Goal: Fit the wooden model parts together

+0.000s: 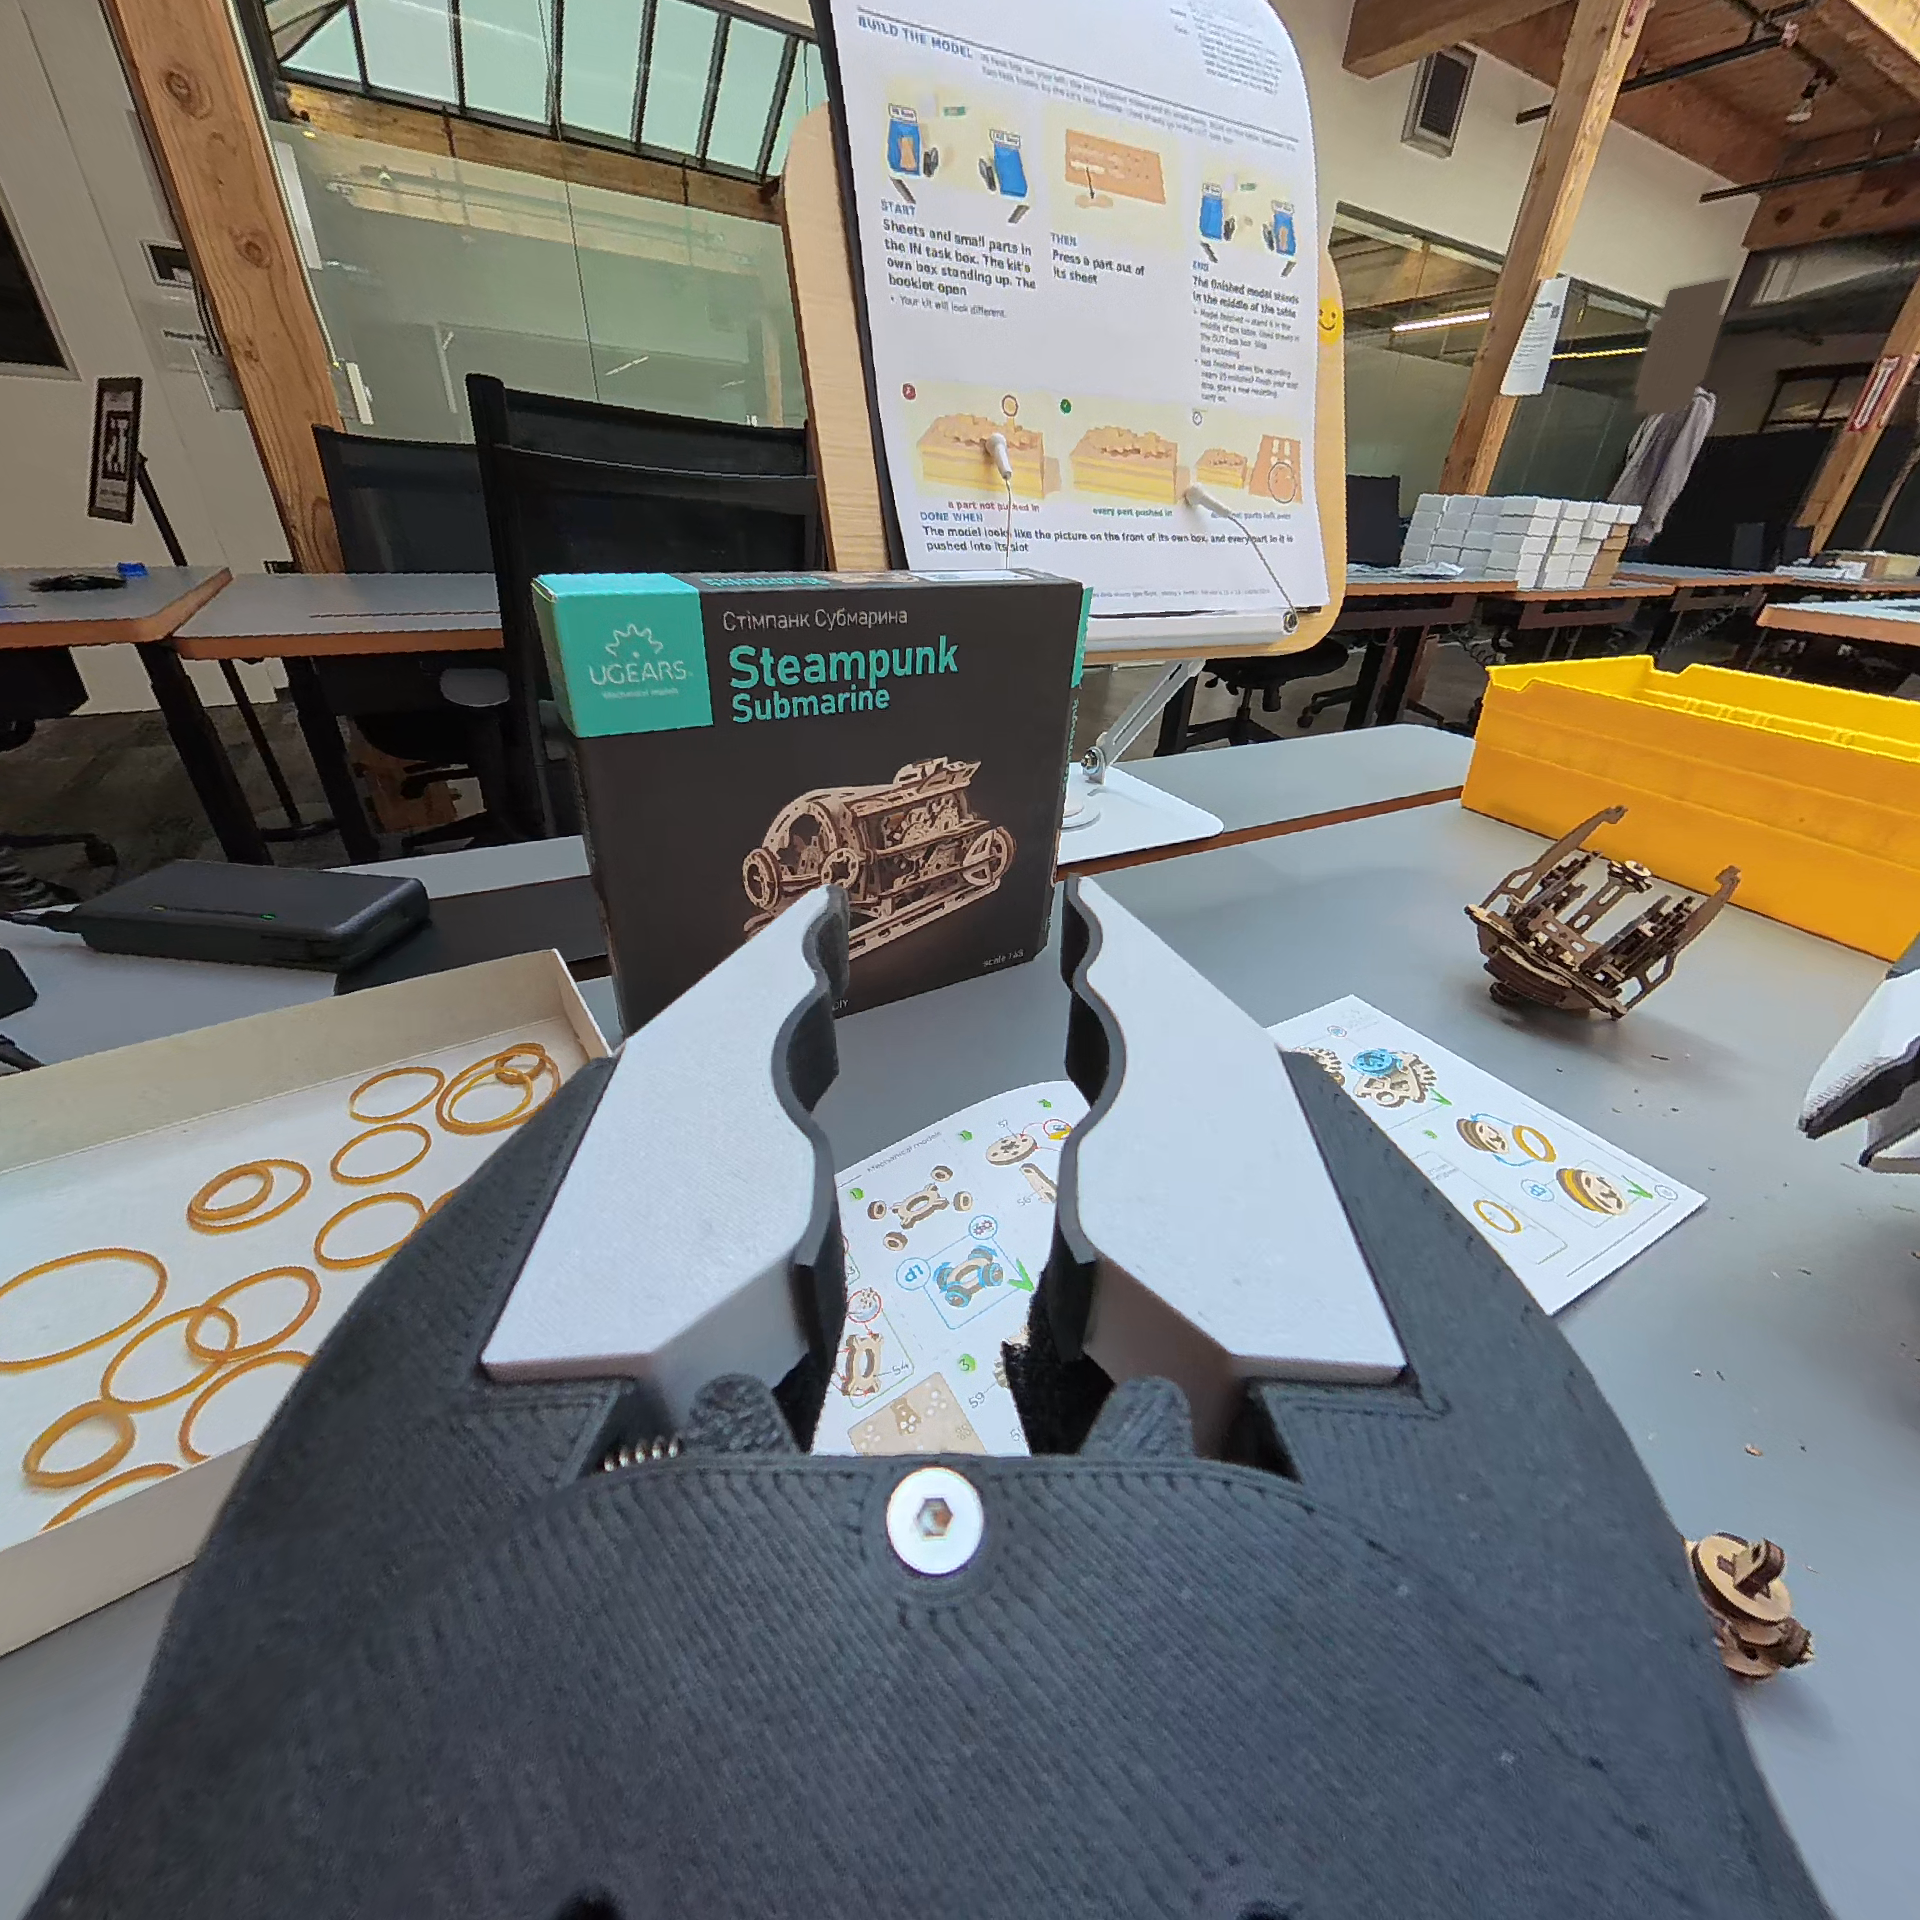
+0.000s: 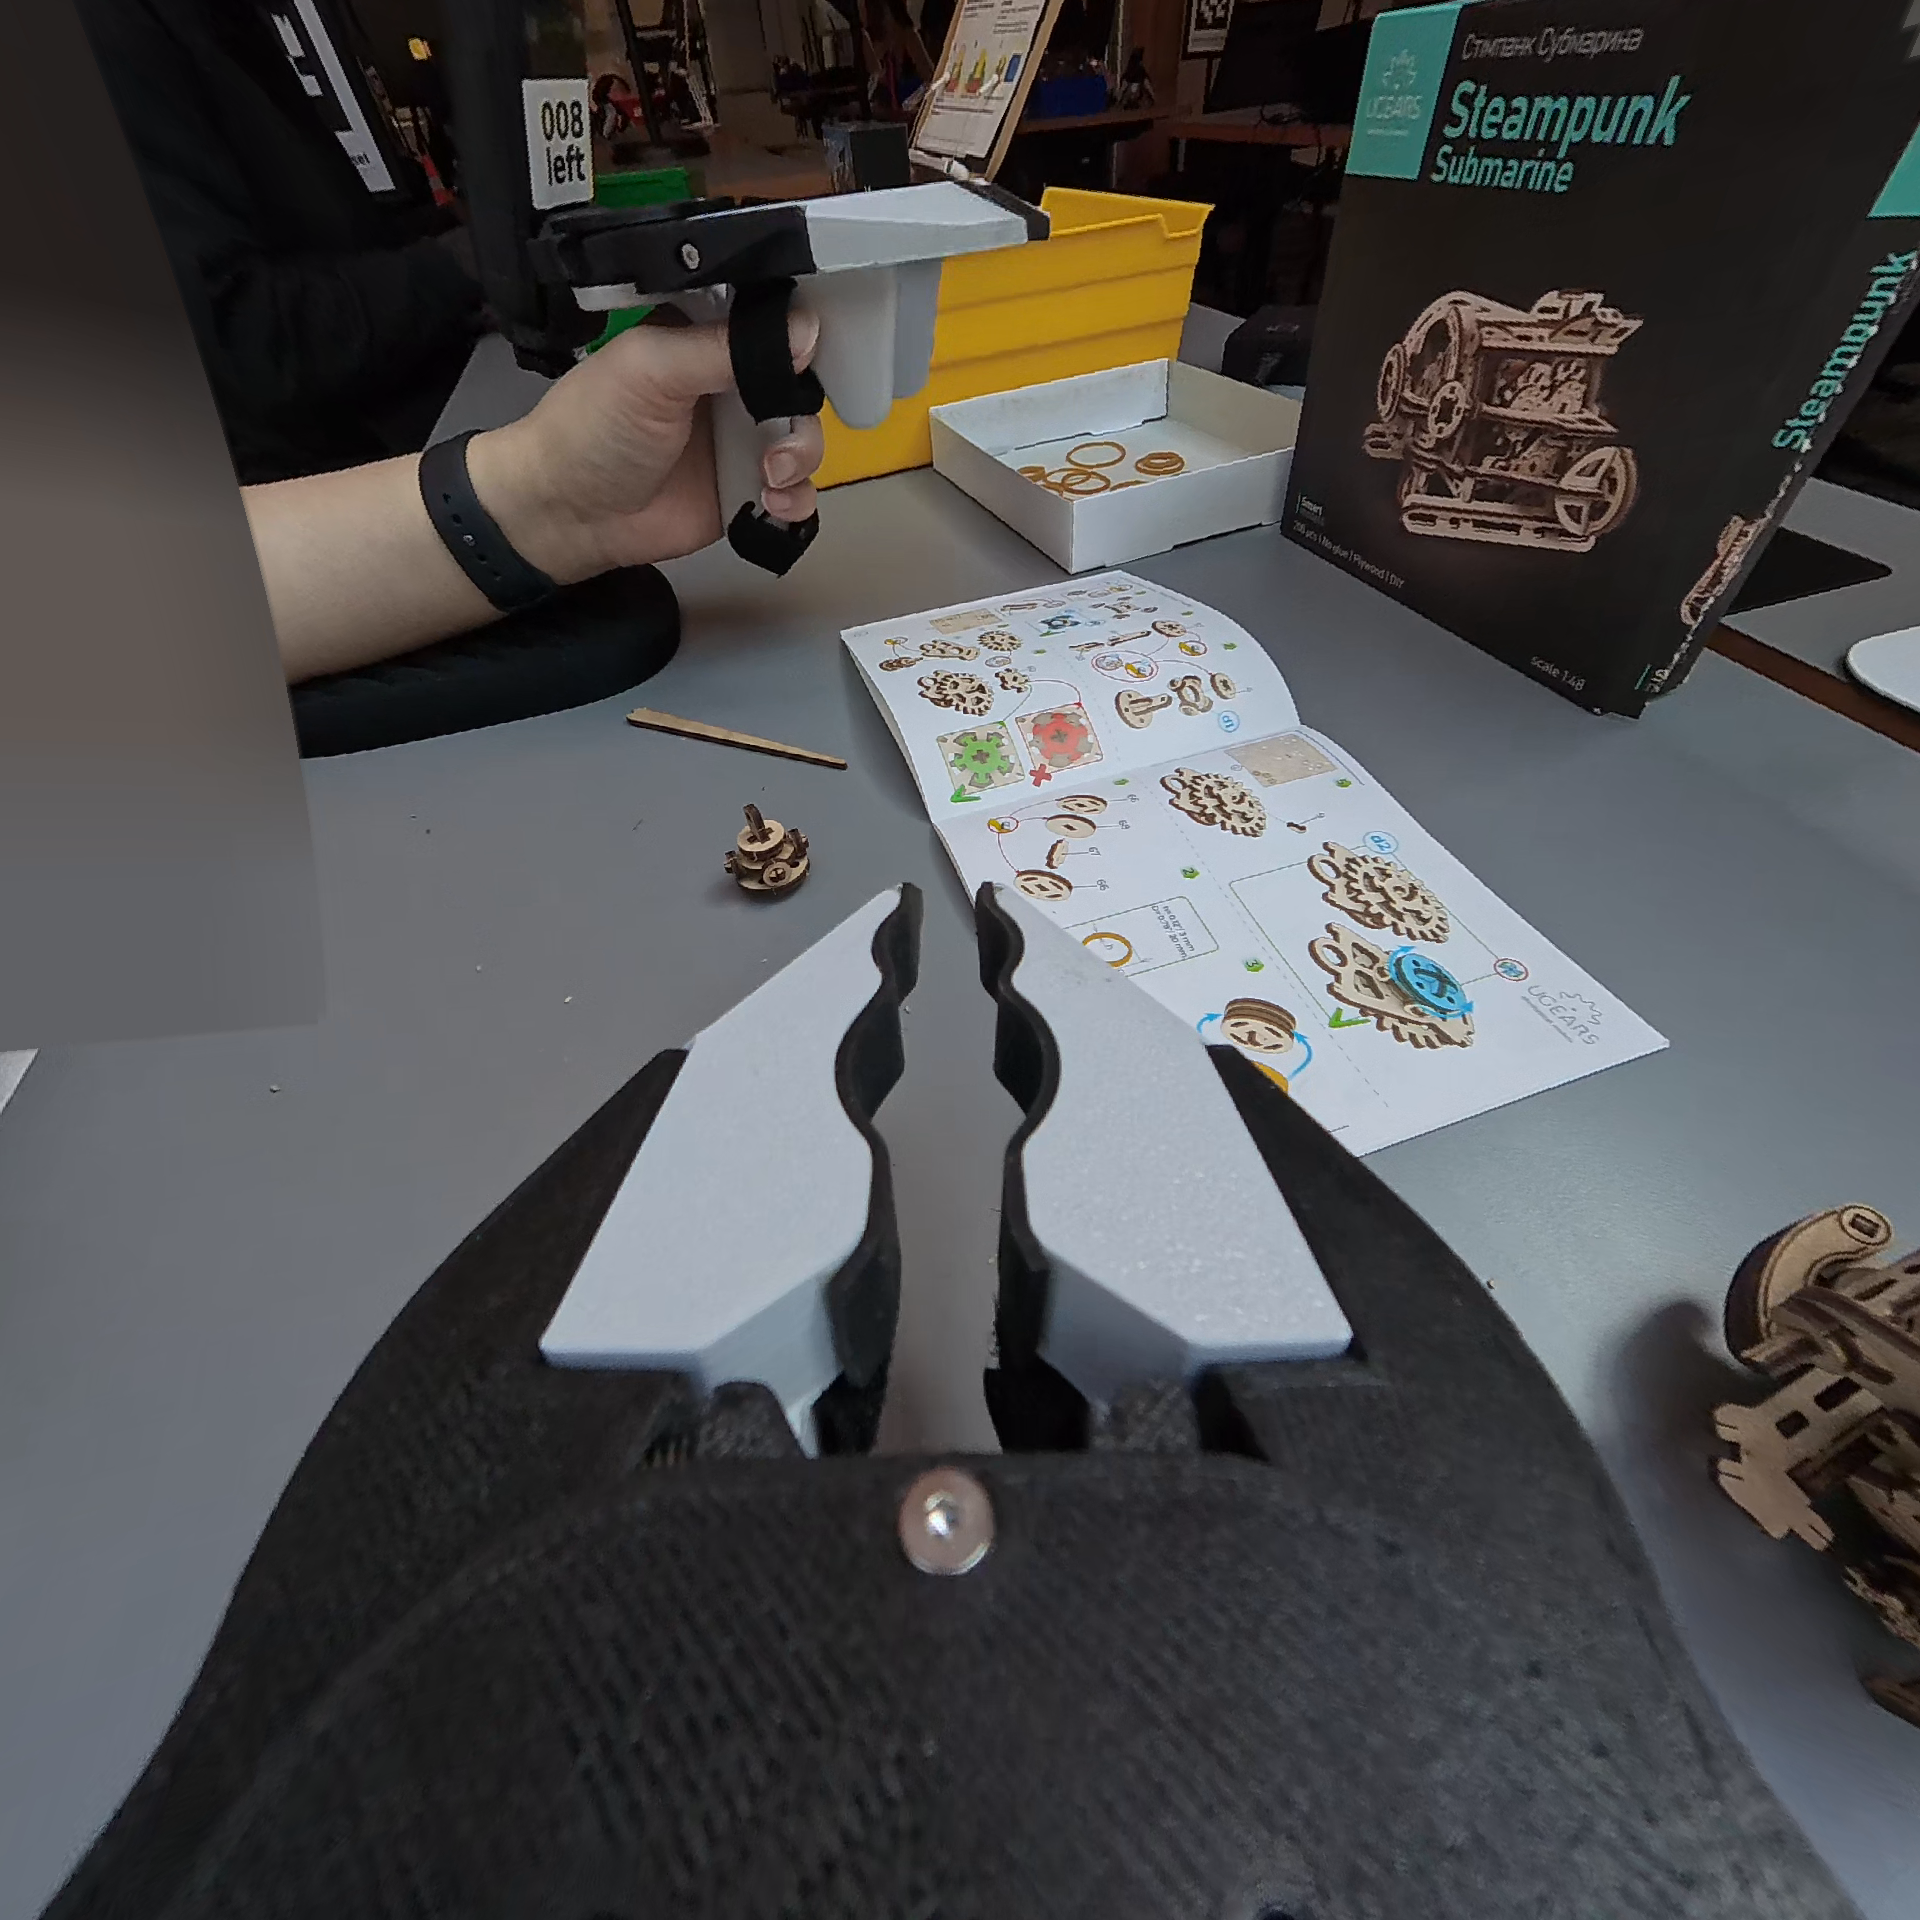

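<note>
My left gripper point(image 1: 951, 914) is open and empty, held above the open instruction booklet point(image 1: 1475, 1153). A partly built wooden model point(image 1: 1590, 925) rests on the grey table to its right, and a small wooden sub-assembly point(image 1: 1745, 1605) lies nearer, at the right. My right gripper point(image 2: 948, 896) is open by a narrow gap and empty, low over the table. The small sub-assembly point(image 2: 767, 852) sits just left of and beyond its tips. The partly built model point(image 2: 1829, 1382) is at its right edge. A hand holds the left gripper point(image 2: 997, 223) raised at the far left.
The kit box point(image 1: 821, 769) stands upright behind the booklet point(image 2: 1195, 831). A white tray point(image 1: 62, 1101) of rubber bands lies left. A yellow bin point(image 1: 1704, 779) stands at the right. A thin wooden stick point(image 2: 738, 740) lies near the forearm. A black device point(image 1: 260, 914) sits far left. The gap from one gripper's tips to the other's is roughly 25 cm.
</note>
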The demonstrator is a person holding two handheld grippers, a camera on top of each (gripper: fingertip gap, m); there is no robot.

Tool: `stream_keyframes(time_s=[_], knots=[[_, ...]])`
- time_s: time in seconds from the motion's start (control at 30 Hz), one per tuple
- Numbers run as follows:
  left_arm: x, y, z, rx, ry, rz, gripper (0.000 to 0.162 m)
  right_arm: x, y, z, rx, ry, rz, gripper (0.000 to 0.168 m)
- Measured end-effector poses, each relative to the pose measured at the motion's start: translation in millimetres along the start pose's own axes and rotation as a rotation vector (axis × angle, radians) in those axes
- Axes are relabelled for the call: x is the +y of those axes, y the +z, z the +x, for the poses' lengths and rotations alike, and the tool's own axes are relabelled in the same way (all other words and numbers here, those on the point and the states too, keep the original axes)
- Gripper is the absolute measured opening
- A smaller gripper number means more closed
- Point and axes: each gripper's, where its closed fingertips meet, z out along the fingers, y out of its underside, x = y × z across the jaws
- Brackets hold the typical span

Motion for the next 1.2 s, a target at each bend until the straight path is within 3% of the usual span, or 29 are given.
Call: stream_keyframes(time_s=[1.2], knots=[[-8.3,-6.6,-10.4,-0.025,0.045,0.043,0.040,9.1,13.3,-13.4,0.008,-0.158,-0.089,0.009]])
